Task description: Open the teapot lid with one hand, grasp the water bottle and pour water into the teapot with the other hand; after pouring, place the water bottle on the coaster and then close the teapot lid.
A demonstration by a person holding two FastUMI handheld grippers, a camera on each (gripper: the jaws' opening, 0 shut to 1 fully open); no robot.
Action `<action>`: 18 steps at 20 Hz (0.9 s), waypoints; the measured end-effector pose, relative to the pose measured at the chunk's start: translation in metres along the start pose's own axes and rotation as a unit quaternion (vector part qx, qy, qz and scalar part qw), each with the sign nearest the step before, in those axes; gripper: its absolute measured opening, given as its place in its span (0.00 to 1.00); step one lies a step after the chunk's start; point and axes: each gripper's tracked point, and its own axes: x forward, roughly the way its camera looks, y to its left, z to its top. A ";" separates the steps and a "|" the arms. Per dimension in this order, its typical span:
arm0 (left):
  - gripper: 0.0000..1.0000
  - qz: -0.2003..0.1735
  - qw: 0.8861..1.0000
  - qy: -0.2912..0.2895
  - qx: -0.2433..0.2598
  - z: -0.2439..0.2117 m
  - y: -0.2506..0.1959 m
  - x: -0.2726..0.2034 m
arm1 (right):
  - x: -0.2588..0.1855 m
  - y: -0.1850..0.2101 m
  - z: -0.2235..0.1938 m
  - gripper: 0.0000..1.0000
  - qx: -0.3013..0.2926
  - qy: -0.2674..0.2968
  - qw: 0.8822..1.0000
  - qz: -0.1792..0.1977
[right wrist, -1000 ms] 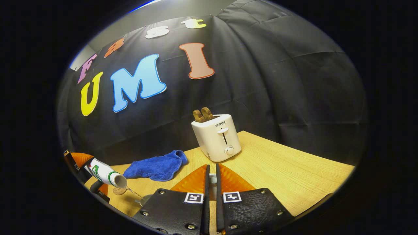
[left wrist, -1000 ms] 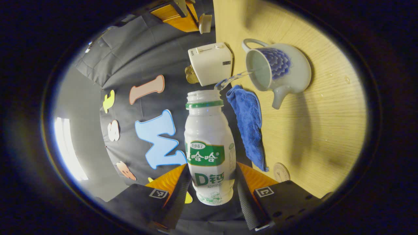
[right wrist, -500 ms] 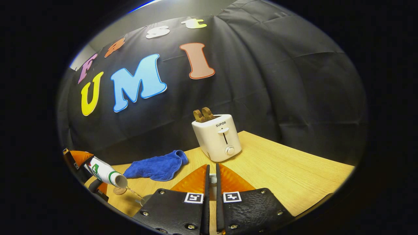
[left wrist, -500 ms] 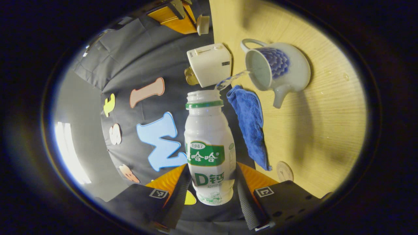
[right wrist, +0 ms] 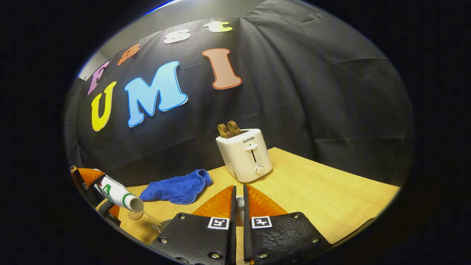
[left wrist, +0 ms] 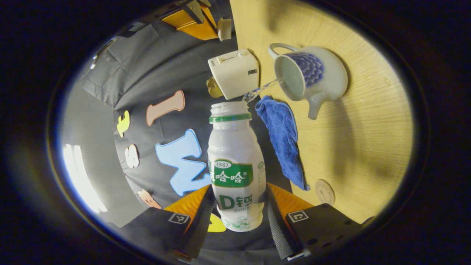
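Gripping smooth plastic water bottle [left wrist: 235, 162], left hand-held gripper [left wrist: 237, 217]; glazed round teapot [left wrist: 312, 77] lidless.

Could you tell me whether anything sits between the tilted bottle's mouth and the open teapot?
Nothing visible does: the water bottle, held in the left gripper, pours a clear stream straight into the lidless teapot; the blue cloth lies beside it.

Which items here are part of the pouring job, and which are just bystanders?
Job: water bottle in the left gripper, pouring; teapot; lid held by the right gripper; coaster.
Bystanders: toaster with toast; blue cloth.
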 end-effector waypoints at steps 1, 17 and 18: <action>0.81 0.001 1.000 0.000 0.002 0.001 0.000 0.000 | 0.000 0.000 -0.001 0.08 0.000 0.000 1.000 0.000; 0.81 0.011 0.999 -0.017 0.044 0.006 0.005 0.000 | 0.001 -0.002 -0.001 0.08 0.005 0.001 1.000 0.000; 0.81 0.011 0.999 -0.018 0.047 0.007 0.006 0.000 | 0.000 -0.001 -0.001 0.08 0.005 0.002 1.000 0.001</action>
